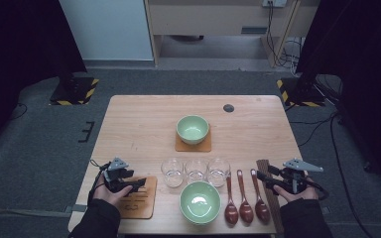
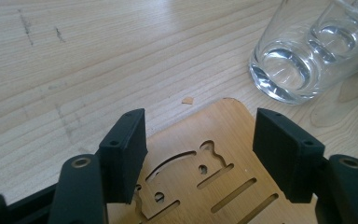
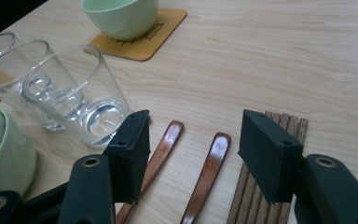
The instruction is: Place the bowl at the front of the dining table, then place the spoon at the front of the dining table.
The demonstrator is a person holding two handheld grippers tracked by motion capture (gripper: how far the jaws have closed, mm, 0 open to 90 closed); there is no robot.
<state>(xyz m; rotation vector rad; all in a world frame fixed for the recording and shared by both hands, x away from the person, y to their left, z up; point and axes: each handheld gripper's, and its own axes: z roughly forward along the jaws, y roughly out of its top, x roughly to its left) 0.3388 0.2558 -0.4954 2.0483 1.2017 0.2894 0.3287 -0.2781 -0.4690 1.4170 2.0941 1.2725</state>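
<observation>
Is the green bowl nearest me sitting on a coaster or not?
Not. The near bowl stands on bare table; the cut-out coaster lies apart, under the open left gripper.

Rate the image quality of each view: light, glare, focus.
High view: soft and dim, dark at the upper corners, table evenly lit. Left gripper view: sharp wood grain, bright highlights in the glass. Right gripper view: glare on the spoon handles, near green bowl blurred at the edge.
</observation>
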